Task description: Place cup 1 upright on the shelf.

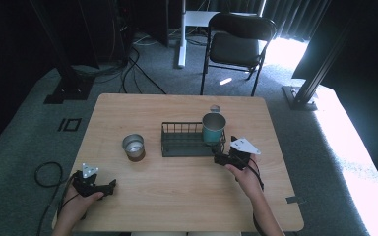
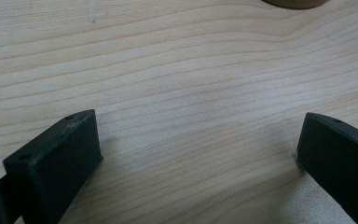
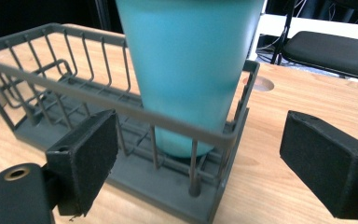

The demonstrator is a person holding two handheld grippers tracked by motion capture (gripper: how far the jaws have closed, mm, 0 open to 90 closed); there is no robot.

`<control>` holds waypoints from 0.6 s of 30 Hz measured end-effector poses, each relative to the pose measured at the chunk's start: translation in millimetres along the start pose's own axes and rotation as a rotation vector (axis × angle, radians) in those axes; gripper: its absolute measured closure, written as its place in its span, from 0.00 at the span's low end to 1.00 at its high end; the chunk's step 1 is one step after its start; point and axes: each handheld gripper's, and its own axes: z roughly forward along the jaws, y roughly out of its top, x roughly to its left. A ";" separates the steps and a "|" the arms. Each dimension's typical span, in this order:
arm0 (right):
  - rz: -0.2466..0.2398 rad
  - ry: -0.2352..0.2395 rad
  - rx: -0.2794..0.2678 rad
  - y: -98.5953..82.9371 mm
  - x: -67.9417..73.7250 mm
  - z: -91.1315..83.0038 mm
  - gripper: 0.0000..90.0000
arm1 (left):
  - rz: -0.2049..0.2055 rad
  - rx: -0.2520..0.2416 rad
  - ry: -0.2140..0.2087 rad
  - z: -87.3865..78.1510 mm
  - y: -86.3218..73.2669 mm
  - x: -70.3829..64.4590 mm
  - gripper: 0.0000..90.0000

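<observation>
Wooden table (image 1: 177,196) at frame bottom carries both hand-held grippers. Left gripper (image 1: 112,184), lower left, jaws spread wide over bare wood, holding nothing. Right gripper (image 1: 215,158), lower right of centre, jaws likewise apart, empty, just short of grey wire rack (image 1: 177,147). Teal cup (image 1: 213,127) stands upright in rack's right end. Steel cup (image 1: 133,146) left of rack. Black chair (image 1: 236,46) at top.

- Pale wood-grain bench (image 2: 177,70), smooth and matt.
- Teal cup (image 3: 186,70), smooth with a soft sheen.
- Rack (image 3: 51,84) of matt grey coated wire.
- Shiny metal cup (image 1: 133,145).
- Right tool's pads (image 3: 91,154), rough matt black.
</observation>
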 end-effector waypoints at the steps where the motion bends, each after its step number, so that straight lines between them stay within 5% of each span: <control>1: 0.002 0.003 -0.001 -1.8 0.0 -1.1 0.12 | 0.000 0.000 0.000 0.0 0.0 0.0 0.00; 18: -0.025 0.005 0.099 -40.9 -11.4 -22.9 0.12 | 0.001 -0.001 -0.001 0.0 -0.1 0.0 0.00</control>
